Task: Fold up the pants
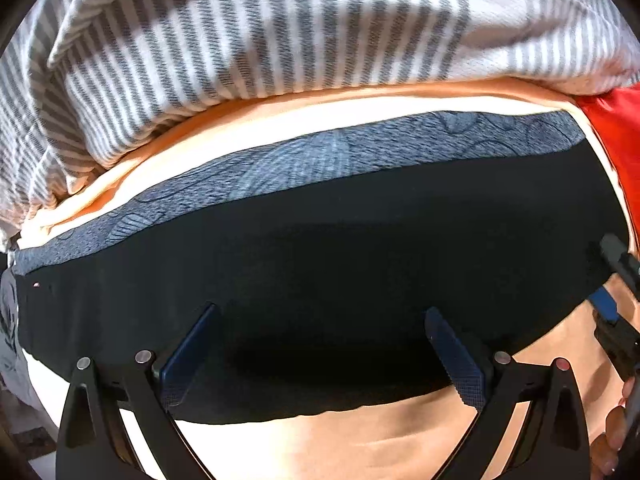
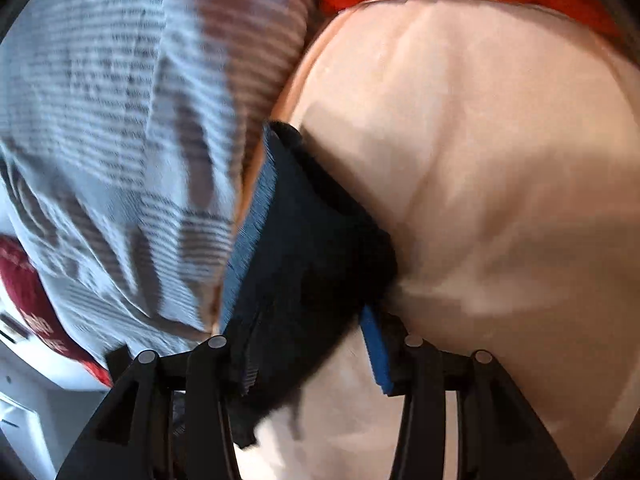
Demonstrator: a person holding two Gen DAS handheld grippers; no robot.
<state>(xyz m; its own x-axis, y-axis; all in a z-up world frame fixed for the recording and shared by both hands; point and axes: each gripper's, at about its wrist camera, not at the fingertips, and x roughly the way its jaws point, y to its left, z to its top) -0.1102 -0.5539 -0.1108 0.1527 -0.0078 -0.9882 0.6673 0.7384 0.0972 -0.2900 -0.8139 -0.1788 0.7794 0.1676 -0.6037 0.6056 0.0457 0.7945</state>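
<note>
Your left tongs (image 1: 324,344) hang open above the folded black pants (image 1: 320,264), which lie on the cream bed sheet (image 1: 360,440) beside the striped blanket (image 1: 240,48). Your right tongs (image 2: 312,360) stand open around the pants' end.

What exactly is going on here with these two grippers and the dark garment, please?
A person is folding dark pants on a pale peach sheet, with a handheld gripper in each hand. The left gripper hovers above the folded pants with its jaws wide apart, gripping nothing. The right gripper is at the pants' end; cloth lies between its parted jaws, apparently loose. A striped blanket and red fabric lie beyond.
</note>
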